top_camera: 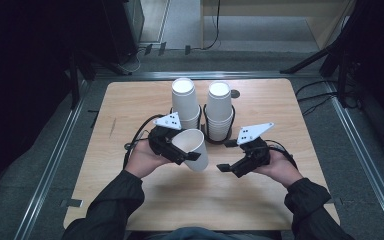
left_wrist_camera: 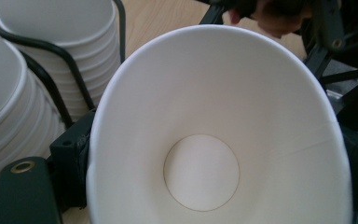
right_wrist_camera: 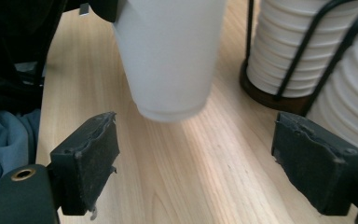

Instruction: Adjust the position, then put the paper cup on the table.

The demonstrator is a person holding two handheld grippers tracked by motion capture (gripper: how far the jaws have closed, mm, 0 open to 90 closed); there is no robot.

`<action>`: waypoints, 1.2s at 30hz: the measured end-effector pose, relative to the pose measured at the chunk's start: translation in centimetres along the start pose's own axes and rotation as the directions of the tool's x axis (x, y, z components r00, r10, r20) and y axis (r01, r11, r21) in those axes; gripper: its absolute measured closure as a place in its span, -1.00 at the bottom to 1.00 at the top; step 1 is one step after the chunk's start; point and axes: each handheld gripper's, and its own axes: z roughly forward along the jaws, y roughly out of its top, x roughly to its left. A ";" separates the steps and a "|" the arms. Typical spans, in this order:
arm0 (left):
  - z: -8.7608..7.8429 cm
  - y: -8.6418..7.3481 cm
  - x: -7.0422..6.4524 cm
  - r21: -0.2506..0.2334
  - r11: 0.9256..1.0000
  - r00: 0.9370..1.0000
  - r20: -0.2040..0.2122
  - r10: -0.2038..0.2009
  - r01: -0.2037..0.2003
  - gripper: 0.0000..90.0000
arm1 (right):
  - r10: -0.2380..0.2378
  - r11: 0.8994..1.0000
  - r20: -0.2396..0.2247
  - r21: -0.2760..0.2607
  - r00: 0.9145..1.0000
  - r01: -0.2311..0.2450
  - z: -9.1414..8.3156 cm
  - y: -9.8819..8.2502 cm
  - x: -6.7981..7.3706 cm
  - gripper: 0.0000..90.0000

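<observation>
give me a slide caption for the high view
Left gripper holds a paper cup above the table; open right gripper waits beside it, two cup stacks behind.

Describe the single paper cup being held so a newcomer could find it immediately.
On the wooden table, two stacks of white paper cups stand in a black wire holder. Just in front, the left gripper grips a single cup: the one tilted and off the table.

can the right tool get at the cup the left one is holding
Probably yes. The right tool is open, with its jaws wide apart, and the cup hangs just ahead of it above bare table. Nothing lies between them; the cup stacks stand off to one side.
</observation>
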 end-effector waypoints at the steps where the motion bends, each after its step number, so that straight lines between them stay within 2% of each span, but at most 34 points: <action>1: 0.0 0.0 0.0 0.000 1.000 1.000 0.000 0.000 0.000 -0.72 | 0.008 1.000 0.006 -0.001 1.000 -0.008 -0.2 0.0 -0.1 -0.65; 2: -0.1 -0.2 0.1 0.011 1.000 1.000 -0.018 0.006 -0.006 -0.72 | 0.015 1.000 0.018 -0.012 1.000 -0.015 -0.4 -0.1 -0.2 -0.64; 6: -0.4 -0.4 0.2 0.023 1.000 0.999 -0.032 0.011 -0.010 -0.73 | 0.030 0.999 0.039 -0.038 0.999 -0.028 -0.9 -0.3 -0.4 -0.64; 8: -0.6 -0.6 0.3 0.039 0.999 0.999 -0.044 0.015 -0.013 -0.73 | 0.048 0.999 0.061 -0.027 0.997 -0.046 -1.2 -0.5 -0.7 -0.61; 13: -0.9 -0.8 0.4 0.042 0.999 0.998 -0.059 0.018 -0.015 -0.73 | 0.074 0.997 0.106 -0.025 0.992 -0.072 -1.3 -0.8 -1.2 -0.56; 14: -1.0 -0.9 0.4 0.040 0.999 0.997 -0.072 0.018 -0.015 -0.73 | 0.085 0.996 0.123 -0.026 0.989 -0.083 -1.4 -1.0 -1.4 -0.49; 18: -1.3 -1.2 0.6 0.044 0.999 0.998 -0.069 0.007 -0.004 -0.73 | 0.109 0.994 0.140 -0.024 0.984 -0.106 -1.8 -1.2 -2.0 -0.46; 21: -1.4 -1.5 0.7 0.050 0.999 0.997 -0.073 -0.001 0.005 -0.74 | 0.106 0.994 0.147 -0.021 0.983 -0.104 -1.9 -1.3 -2.2 -0.46; 22: -1.6 -1.7 0.9 0.053 0.999 0.997 -0.080 -0.007 0.011 -0.74 | 0.081 0.997 0.135 -0.012 0.988 -0.080 -1.9 -1.6 -2.4 -0.47; 24: -1.9 -1.9 1.0 0.049 0.999 0.996 -0.083 -0.016 0.020 -0.75 | 0.074 0.997 0.141 -0.006 0.987 -0.074 -1.8 -1.9 -2.6 -0.48; 26: -2.1 -2.1 1.3 0.049 0.999 0.996 -0.085 -0.021 0.025 -0.75 | 0.081 0.996 0.161 0.006 0.984 -0.083 -1.8 -2.0 -2.8 -0.48; 28: -2.3 -2.4 1.6 0.055 0.998 0.996 -0.090 -0.027 0.032 -0.75 | 0.094 0.995 0.200 0.002 0.975 -0.097 -1.8 -2.0 -2.9 -0.48; 31: -2.5 -2.7 1.8 0.063 0.997 0.995 -0.095 -0.038 0.044 -0.75 | 0.117 0.993 0.209 -0.021 0.971 -0.116 -1.9 -2.0 -3.2 -0.48; 32: -2.7 -2.9 2.0 0.068 0.996 0.994 -0.101 -0.043 0.050 -0.75 | 0.129 0.992 0.227 -0.037 0.965 -0.124 -2.2 -2.0 -3.4 -0.48; 34: -2.9 -3.1 2.1 0.065 0.996 0.993 -0.106 -0.047 0.054 -0.75 | 0.134 0.991 0.230 -0.040 0.964 -0.128 -2.2 -2.0 -3.5 -0.48; 36: -3.3 -3.4 2.3 0.064 0.996 0.992 -0.118 -0.051 0.059 -0.75 | 0.153 0.988 0.242 -0.035 0.958 -0.149 -2.2 -2.3 -4.0 -0.49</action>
